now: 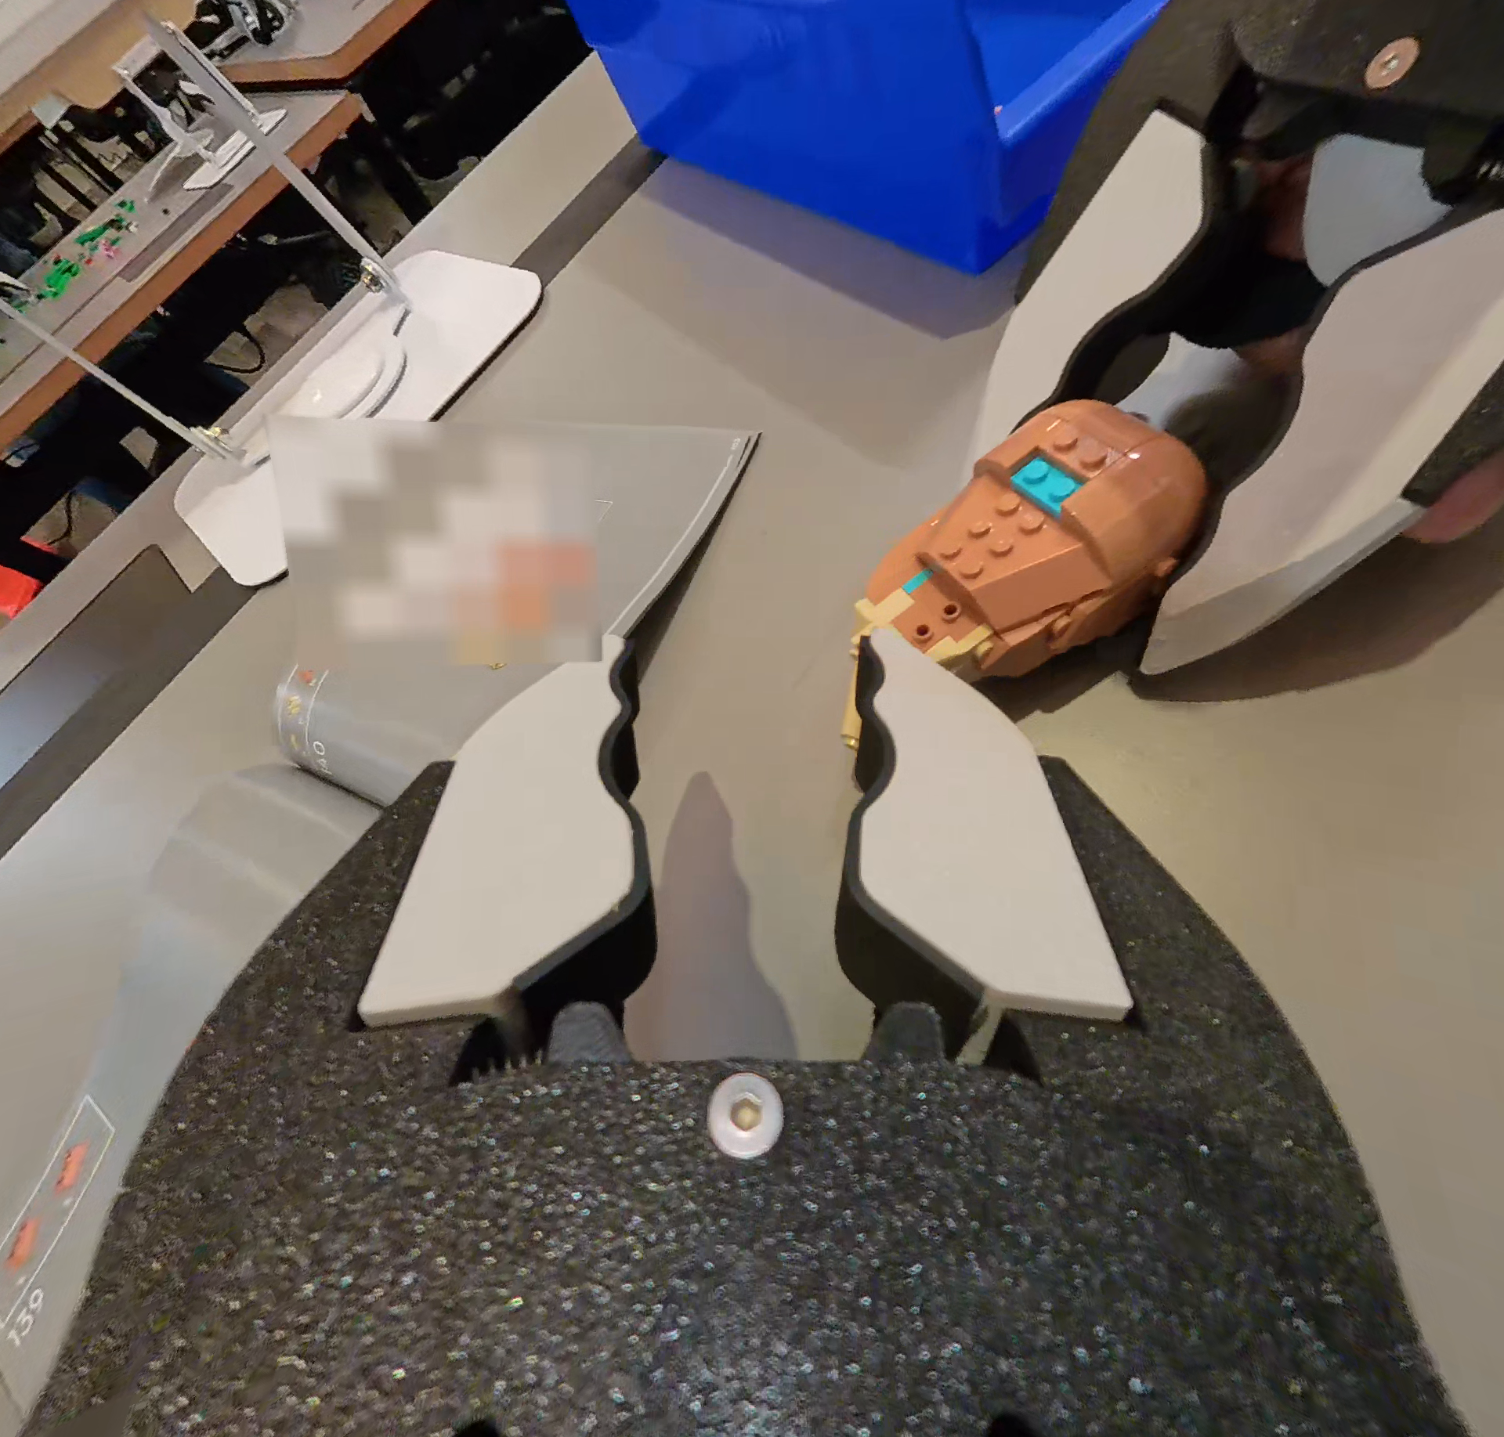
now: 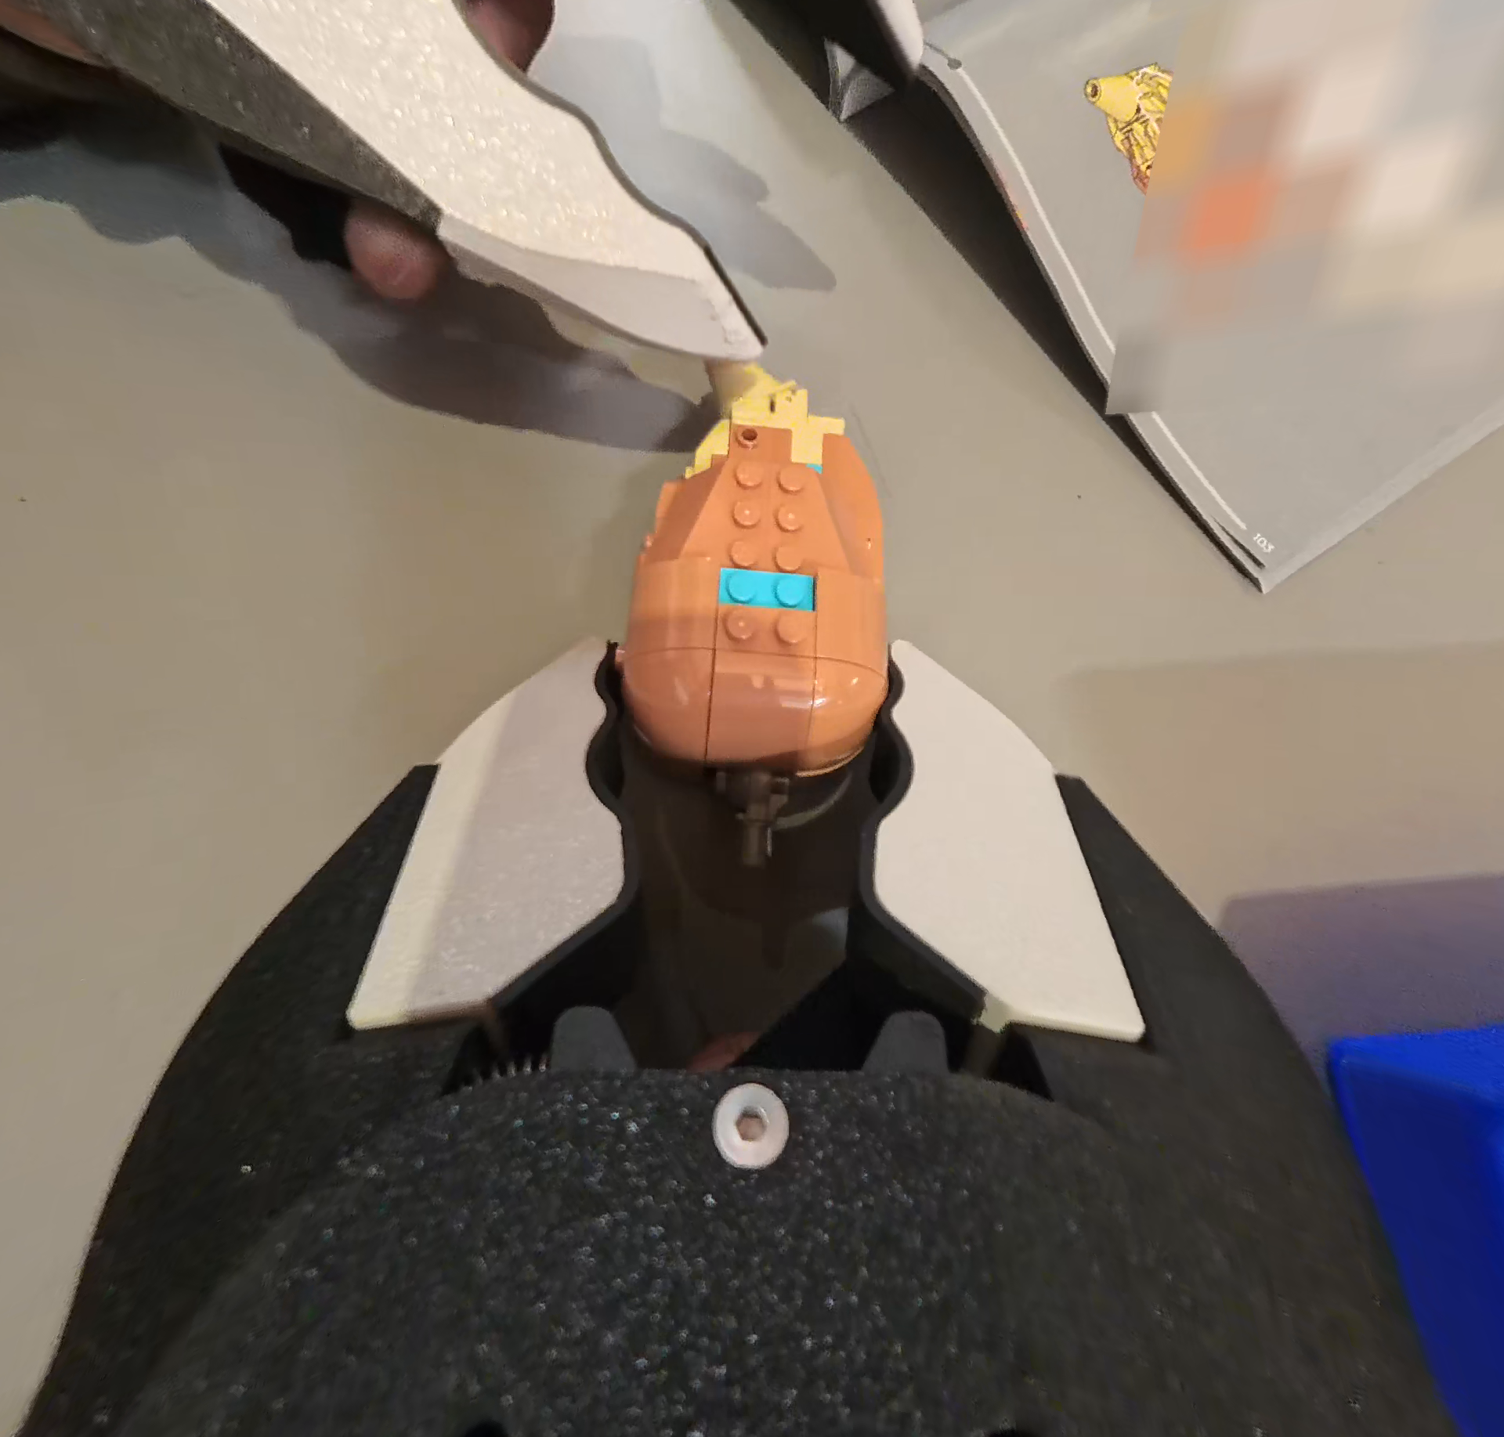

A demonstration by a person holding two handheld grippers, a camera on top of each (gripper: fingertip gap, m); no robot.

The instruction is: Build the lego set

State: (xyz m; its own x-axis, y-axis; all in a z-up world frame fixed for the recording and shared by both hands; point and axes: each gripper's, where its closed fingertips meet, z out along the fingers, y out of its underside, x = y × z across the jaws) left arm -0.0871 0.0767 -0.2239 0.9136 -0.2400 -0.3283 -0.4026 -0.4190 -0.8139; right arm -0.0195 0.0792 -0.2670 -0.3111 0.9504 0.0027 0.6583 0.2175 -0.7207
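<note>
2 tools over grey table point(image 1: 814, 356); right tool point(image 2: 753, 670) grasping brown lego model point(image 2: 753, 625), left tool point(image 1: 745, 657) released

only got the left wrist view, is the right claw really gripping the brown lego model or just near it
observer: gripping. The right claw is shut on the brown lego model, a finger on each side of its rounded rear.
operator: anything sticking out back there
observer: a dark brown connector piece, between the fingers.
operator: my own tip touching it
observer: one fingertip of the open left claw seems to meet its tan nose.
</note>
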